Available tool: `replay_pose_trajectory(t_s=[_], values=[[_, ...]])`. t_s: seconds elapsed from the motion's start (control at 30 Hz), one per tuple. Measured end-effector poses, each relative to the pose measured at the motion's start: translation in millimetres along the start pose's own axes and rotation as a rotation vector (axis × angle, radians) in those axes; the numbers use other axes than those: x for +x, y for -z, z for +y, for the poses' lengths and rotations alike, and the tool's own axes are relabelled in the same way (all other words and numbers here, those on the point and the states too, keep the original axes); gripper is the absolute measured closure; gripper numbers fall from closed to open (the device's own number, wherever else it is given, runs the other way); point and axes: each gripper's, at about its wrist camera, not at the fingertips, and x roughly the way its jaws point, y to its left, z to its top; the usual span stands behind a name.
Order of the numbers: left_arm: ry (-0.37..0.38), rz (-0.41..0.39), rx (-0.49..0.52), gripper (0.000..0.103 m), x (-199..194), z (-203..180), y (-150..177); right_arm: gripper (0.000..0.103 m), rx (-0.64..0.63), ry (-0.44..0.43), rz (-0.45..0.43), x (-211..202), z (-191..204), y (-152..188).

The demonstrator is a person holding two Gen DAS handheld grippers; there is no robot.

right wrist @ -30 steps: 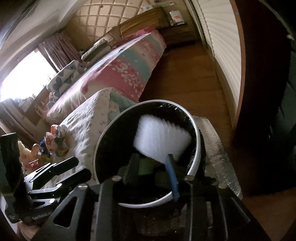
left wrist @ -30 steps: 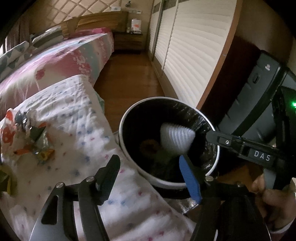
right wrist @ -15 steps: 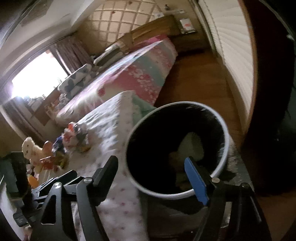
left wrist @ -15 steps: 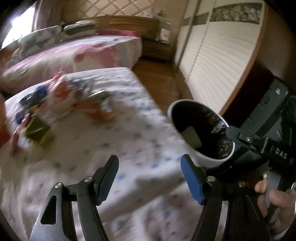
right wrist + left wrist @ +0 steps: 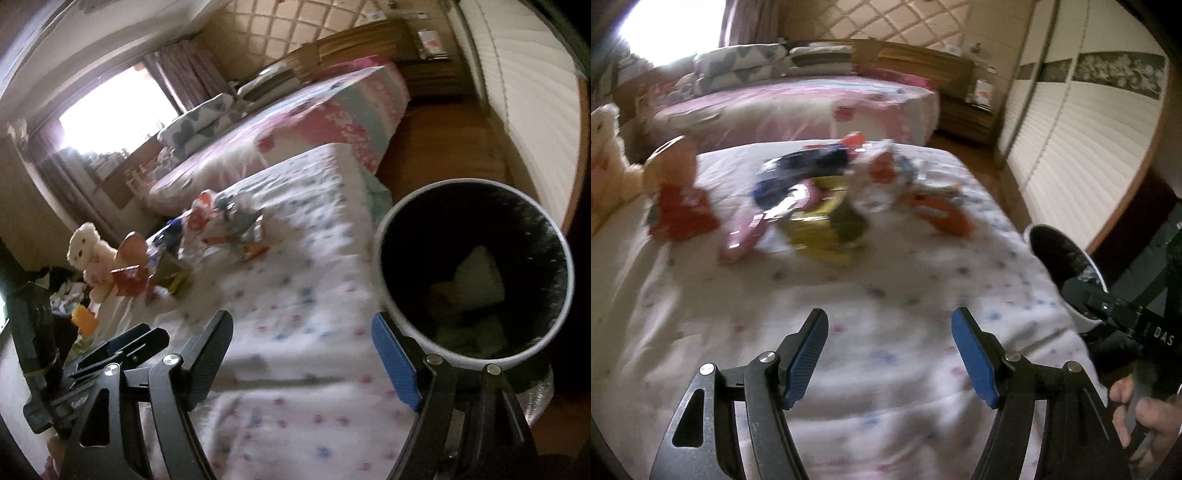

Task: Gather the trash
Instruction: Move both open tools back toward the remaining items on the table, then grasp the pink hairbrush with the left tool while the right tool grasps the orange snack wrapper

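Observation:
A blurred pile of wrappers [image 5: 827,199] in red, blue, yellow, pink and orange lies on the white dotted bedspread [image 5: 849,295]; it also shows in the right wrist view [image 5: 207,243]. My left gripper [image 5: 890,343] is open and empty, above the bedspread short of the pile. My right gripper [image 5: 303,347] is open and empty, over the bed edge beside the white bin [image 5: 384,266]. The bin has a black liner and holds a white crumpled piece [image 5: 480,277]. It shows at the right in the left wrist view [image 5: 1086,258].
A plush bear [image 5: 88,247] and an orange toy [image 5: 670,158] sit at the bed's left. A second bed with a pink floral cover [image 5: 812,107] stands behind. White slatted wardrobe doors [image 5: 1089,147] line the right wall, with wooden floor [image 5: 443,147] between.
My right gripper opened and dropped the white piece into the bin, then pulled back left. My left gripper swung left from the bin toward the wrapper pile.

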Motion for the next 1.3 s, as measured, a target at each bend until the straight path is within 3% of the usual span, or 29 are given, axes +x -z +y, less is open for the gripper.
replay_pose_trajectory(t_s=[0.5,1.07,1.13,1.2,1.23,1.27,1.3], values=[[-0.105,-0.002,-0.050,0.034,-2,62,-12,0.024,-0.095,-0.018,0.031,38,47,-5],[-0.172,0.056,0.028,0.035,57,88,-55,0.024,-0.216,0.030,0.061,96,68,-39],[-0.182,0.067,0.045,0.037,65,87,-56,0.025,-0.222,0.038,0.073,104,68,-42],[-0.179,0.081,0.052,0.056,73,86,-56,0.026,-0.224,0.045,0.084,110,67,-45],[-0.175,0.090,0.051,0.060,76,86,-56,0.031,-0.226,0.052,0.086,112,67,-46],[-0.178,0.083,0.052,0.064,77,86,-56,0.043,-0.227,0.056,0.088,114,66,-47],[-0.176,0.080,0.053,0.075,76,86,-56,0.051,-0.228,0.062,0.091,115,66,-47]])
